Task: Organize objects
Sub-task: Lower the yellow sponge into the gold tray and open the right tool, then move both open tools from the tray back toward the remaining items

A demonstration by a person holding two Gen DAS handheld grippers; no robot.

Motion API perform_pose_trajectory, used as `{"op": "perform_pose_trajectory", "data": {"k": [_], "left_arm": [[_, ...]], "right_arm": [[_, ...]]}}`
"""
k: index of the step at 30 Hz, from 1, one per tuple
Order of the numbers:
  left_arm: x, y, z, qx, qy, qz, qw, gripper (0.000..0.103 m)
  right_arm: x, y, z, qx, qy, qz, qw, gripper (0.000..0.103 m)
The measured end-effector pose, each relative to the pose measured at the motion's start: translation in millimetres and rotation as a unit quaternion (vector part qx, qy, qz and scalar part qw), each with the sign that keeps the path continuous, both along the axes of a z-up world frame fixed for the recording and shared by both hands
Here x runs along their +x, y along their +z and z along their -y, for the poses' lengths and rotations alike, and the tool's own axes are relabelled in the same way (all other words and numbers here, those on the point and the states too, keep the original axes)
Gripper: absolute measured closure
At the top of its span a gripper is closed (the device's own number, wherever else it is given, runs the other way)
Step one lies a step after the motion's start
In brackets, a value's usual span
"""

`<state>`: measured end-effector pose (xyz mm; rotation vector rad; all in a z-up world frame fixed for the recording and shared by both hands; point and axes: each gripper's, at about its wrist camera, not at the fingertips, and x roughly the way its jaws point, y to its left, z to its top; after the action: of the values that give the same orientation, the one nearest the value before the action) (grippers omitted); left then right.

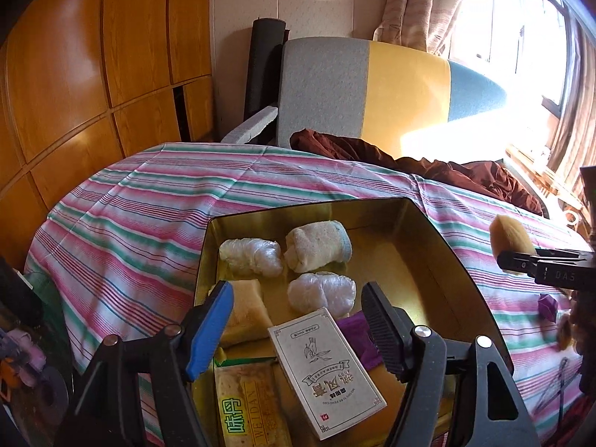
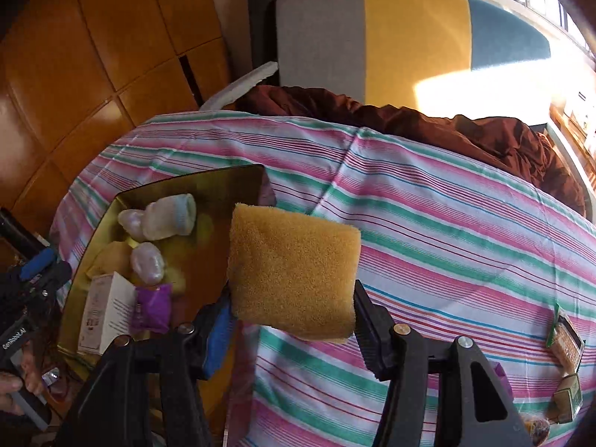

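A gold metal tin (image 1: 428, 246) lies on the striped cloth. It holds two plastic-wrapped bundles (image 1: 249, 256), a rolled sock (image 1: 318, 240), a yellow sponge (image 1: 247, 311), a white box (image 1: 326, 370), a purple packet (image 1: 357, 335) and a biscuit pack (image 1: 247, 402). My left gripper (image 1: 298, 329) is open and empty over the tin's near end. My right gripper (image 2: 294, 314) is shut on a yellow sponge (image 2: 294, 270), held above the cloth just right of the tin (image 2: 208, 186). It also shows in the left wrist view (image 1: 510, 244).
A brown cloth (image 2: 447, 126) lies at the back of the table. A grey, yellow and blue chair back (image 1: 372, 85) stands behind it. Snack packets (image 2: 564, 342) lie on the cloth at the right. A small purple piece (image 1: 547, 305) lies right of the tin.
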<state>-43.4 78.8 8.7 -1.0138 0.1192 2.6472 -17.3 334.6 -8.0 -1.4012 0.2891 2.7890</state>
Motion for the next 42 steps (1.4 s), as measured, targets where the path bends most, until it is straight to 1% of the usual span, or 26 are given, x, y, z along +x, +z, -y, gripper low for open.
{"op": "perform_pose_trajectory", "data": {"k": [4,6,9,10,13,15,17,19,21,24,27,31,38,42], "left_arm": [[1,-4,7,0.007,0.004,0.008,0.9999,0.031],[2,-5,12,0.013,0.007,0.011,0.9998,0.031],[3,-6,21,0.023,0.013,0.013,0.9996,0.031],[4,-6,25,0.026,0.016,0.015,0.9994,0.031],[4,-8,35,0.031,0.024,0.019,0.9991,0.031],[4,-10,40,0.036,0.028,0.025,0.9986,0.031],[5,-12,44,0.036,0.031,0.028,0.9985,0.031],[6,-14,46,0.037,0.033,0.030,0.9983,0.031],[5,-14,47,0.039,0.035,0.031,0.9982,0.031],[6,-13,43,0.039,0.032,0.030,0.9982,0.031],[9,-11,37,0.036,0.025,0.027,0.9987,0.031],[14,-6,28,0.033,0.007,0.021,0.9992,0.029],[23,0,5,0.023,-0.027,0.017,0.9992,0.028],[27,3,-11,0.015,-0.049,0.013,0.9986,0.027]], "right_arm": [[-18,8,43,-0.003,0.042,-0.002,0.999,0.045],[-30,5,61,0.000,0.059,0.005,0.998,0.045],[-47,-5,79,-0.001,0.066,0.018,0.998,0.044],[-53,-10,82,-0.005,0.065,0.024,0.998,0.041],[-65,-24,86,-0.011,0.056,0.037,0.998,0.039],[-70,-31,86,-0.011,0.047,0.044,0.998,0.035],[-69,-36,85,-0.020,0.046,0.050,0.998,0.025],[-65,-37,83,-0.023,0.044,0.051,0.997,0.023],[-57,-34,80,-0.017,0.040,0.043,0.998,0.023],[-42,-22,71,-0.022,0.033,0.026,0.999,0.023],[-22,-9,60,-0.016,0.025,0.007,1.000,0.022],[8,-1,36,-0.010,0.006,-0.001,1.000,0.022],[62,1,-36,-0.003,-0.079,0.000,0.997,0.022],[97,4,-88,-0.001,-0.151,-0.004,0.988,0.022]]}}
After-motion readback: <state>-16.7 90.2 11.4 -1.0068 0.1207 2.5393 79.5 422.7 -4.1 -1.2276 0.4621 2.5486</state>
